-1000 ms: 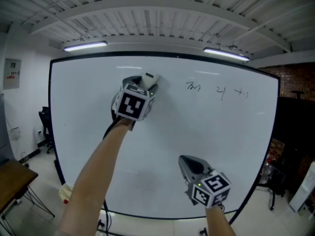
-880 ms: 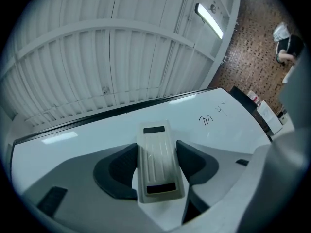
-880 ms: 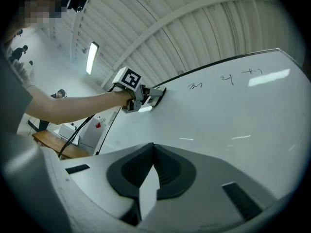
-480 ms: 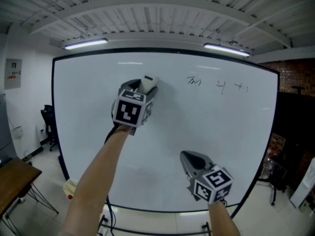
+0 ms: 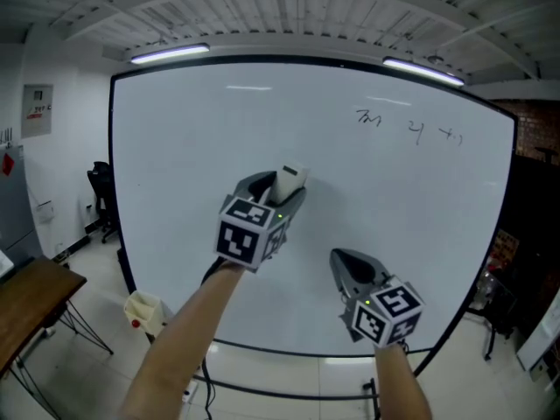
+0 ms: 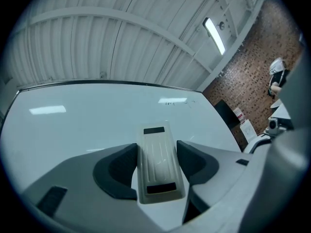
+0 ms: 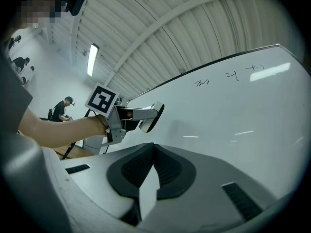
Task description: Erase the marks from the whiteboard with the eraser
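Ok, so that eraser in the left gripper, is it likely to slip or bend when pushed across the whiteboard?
The eraser looks like a rigid ribbed plastic shell, so it probably won't bend. The left gripper clamps only its sides, so hard pushing might twist it. It should glide easily on the glossy whiteboard.

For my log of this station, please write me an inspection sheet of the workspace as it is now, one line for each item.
Surface: whiteboard, upright, mostly clean.
Job's things: marks at the upper right, not erased; eraser well away from them, lower and to the left.
Clutter: pale object low at the board's left corner; cannot tell what it is.
Grippers: left gripper shut on the eraser; right gripper shut, holding nothing, lower and to the right.
Cables: thin dark line below the board, perhaps a cable.
Surroundings: wooden table at the left, brick wall at the right, ceiling lights above.
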The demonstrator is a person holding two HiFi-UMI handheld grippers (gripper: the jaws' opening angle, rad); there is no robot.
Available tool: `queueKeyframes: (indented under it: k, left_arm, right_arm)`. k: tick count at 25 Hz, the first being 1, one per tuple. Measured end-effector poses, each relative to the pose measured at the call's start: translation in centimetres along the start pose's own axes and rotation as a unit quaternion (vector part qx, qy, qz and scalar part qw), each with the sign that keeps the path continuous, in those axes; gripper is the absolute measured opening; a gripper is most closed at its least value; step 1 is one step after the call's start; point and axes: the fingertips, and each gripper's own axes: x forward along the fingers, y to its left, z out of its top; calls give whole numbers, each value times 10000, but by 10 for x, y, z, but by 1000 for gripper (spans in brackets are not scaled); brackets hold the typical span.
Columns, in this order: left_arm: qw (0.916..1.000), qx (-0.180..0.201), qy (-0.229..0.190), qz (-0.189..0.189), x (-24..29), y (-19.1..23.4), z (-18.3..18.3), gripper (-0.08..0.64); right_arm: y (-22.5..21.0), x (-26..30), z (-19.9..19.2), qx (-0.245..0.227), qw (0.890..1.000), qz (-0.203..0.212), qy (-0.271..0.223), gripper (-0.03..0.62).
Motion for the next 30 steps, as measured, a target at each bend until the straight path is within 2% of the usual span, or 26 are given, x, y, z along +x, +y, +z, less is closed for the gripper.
queueKeyframes:
  k: [6, 16, 24, 30]
  left_arm:
    - [9987, -380, 62, -324, -20, -35, -40, 262]
    - [9923, -1031, 333, -599, -43, -78, -109, 262]
    - [9879, -1308, 410, -723, -51, -96, -129, 262]
    - [9871, -1372, 410, -717, -53, -99, -135, 262]
  right_arm:
    - [-10, -2, -14, 96, 9996, -263, -35, -5]
    - [-18, -13, -43, 330, 9985, -436, 92, -5]
    - [-14, -15, -60, 491, 9980, -360, 191, -5]
    - [-14, -14, -60, 451, 9981, -358, 202, -6]
